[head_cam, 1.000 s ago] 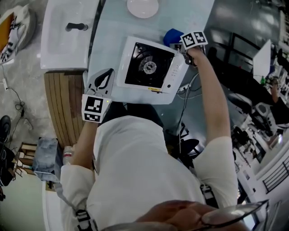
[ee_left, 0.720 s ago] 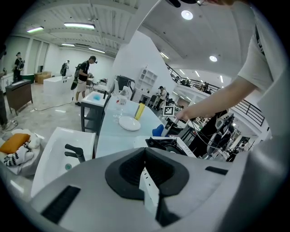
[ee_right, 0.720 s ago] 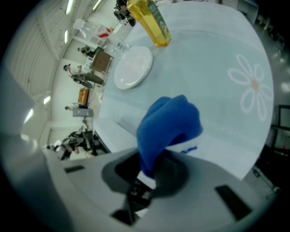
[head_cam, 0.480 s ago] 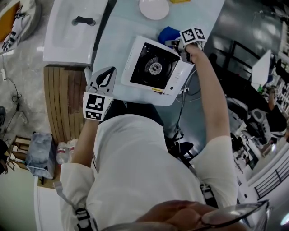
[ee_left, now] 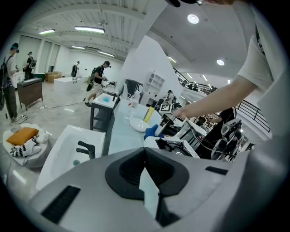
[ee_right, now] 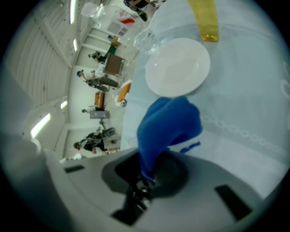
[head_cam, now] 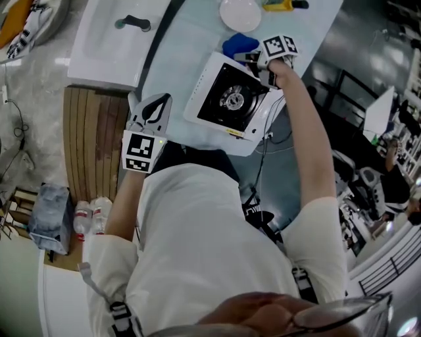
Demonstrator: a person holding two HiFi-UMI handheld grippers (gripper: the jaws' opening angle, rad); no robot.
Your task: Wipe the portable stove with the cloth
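Right gripper (head_cam: 253,59), jaws clamped on the blue cloth (head_cam: 238,45), at the far edge of the portable stove (head_cam: 230,99); a flat, firm sweep would serve best; left gripper (head_cam: 150,108) hangs aside, jaws together, empty.

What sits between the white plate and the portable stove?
The blue cloth, clamped in the right gripper, lies between the plate and the stove. The head view shows this best.
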